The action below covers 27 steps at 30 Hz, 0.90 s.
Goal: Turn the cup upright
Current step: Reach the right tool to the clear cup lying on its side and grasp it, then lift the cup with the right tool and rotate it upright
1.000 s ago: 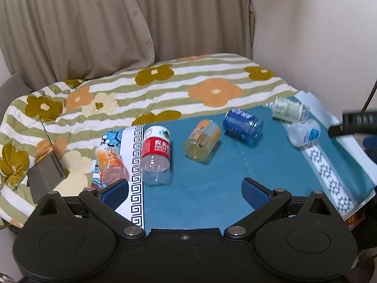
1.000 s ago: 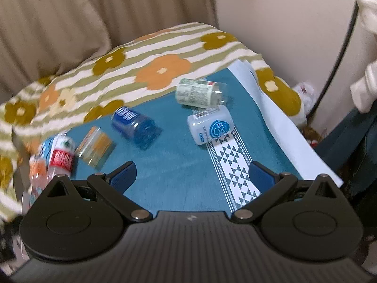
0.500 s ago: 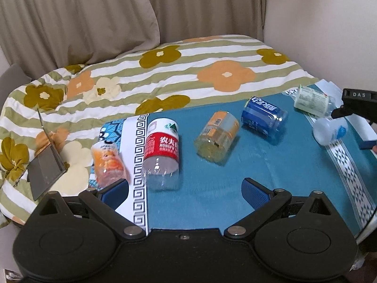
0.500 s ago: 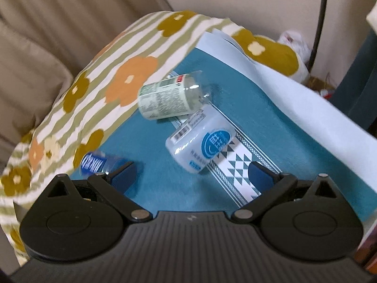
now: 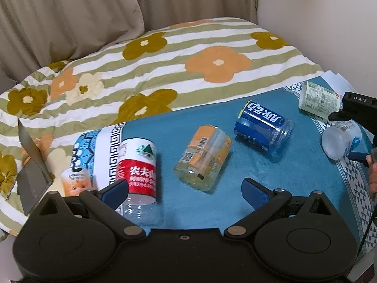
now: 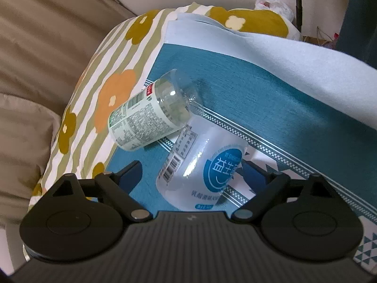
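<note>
Teal mat [image 5: 212, 202]: lies over a flower-striped quilt [image 5: 165, 70]; beige curtain [image 5: 70, 11] behind, pale wall to its right.
White cup [image 6: 202, 165]: on its side on the mat's patterned border, touching the green-label cup [image 6: 141, 120] just beyond it.
Right gripper [image 6: 193, 172]: fingers spread wide, either side of the white cup; contact cannot be told.
Left gripper [image 5: 185, 188]: fingers apart, holding nothing, above the mat's near part.
Other cups: red-label cup [image 5: 139, 165], orange cup [image 5: 202, 155], blue cup [image 5: 264, 127], all lying down, apart.
Edges: mat's white underside [image 6: 259, 54] folds up past the white cup; bare teal lies between cups.
</note>
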Available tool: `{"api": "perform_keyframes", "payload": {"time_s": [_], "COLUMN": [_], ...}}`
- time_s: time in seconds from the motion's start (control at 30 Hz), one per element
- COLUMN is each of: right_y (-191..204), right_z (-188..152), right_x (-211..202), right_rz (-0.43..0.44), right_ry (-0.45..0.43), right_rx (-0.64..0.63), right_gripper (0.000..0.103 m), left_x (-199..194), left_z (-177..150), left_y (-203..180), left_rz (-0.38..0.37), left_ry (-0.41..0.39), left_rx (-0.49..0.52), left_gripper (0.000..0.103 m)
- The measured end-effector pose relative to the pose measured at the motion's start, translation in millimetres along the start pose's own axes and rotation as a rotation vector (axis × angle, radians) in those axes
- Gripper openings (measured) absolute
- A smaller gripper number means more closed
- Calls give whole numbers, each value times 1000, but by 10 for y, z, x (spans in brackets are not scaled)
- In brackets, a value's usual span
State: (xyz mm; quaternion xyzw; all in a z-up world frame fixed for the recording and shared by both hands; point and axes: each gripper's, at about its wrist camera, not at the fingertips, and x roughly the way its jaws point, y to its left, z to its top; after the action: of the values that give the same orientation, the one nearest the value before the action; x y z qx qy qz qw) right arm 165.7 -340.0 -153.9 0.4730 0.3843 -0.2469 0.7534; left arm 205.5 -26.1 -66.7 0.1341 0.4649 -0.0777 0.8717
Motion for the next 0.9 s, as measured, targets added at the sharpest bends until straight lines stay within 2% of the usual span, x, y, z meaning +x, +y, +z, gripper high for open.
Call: {"api": "perform_keyframes", "payload": {"time_s": [0.13, 0.63, 0.77, 0.87, 0.9], "right_y": [1, 46, 140, 252, 305], "right_z": [20, 27, 5, -57, -91], "right_x": [73, -71, -235, -379, -407], "right_rz": [-1, 41, 72, 90, 100], "right_ry": [6, -8, 19, 60, 98], "right_rx": [15, -15, -88, -198, -250], "right_gripper": [84, 79, 79, 79, 79], "left_x": [44, 4, -105, -196, -225], "left_z": [39, 44, -7, -83, -115], "left_y": [-37, 13, 64, 130, 145], "left_rz": [-9, -12, -8, -7, -7], "left_ry": [10, -7, -31, -49, -54], "left_rx": [14, -4, -20, -44, -52], "left_gripper": [103, 103, 103, 103, 103]}}
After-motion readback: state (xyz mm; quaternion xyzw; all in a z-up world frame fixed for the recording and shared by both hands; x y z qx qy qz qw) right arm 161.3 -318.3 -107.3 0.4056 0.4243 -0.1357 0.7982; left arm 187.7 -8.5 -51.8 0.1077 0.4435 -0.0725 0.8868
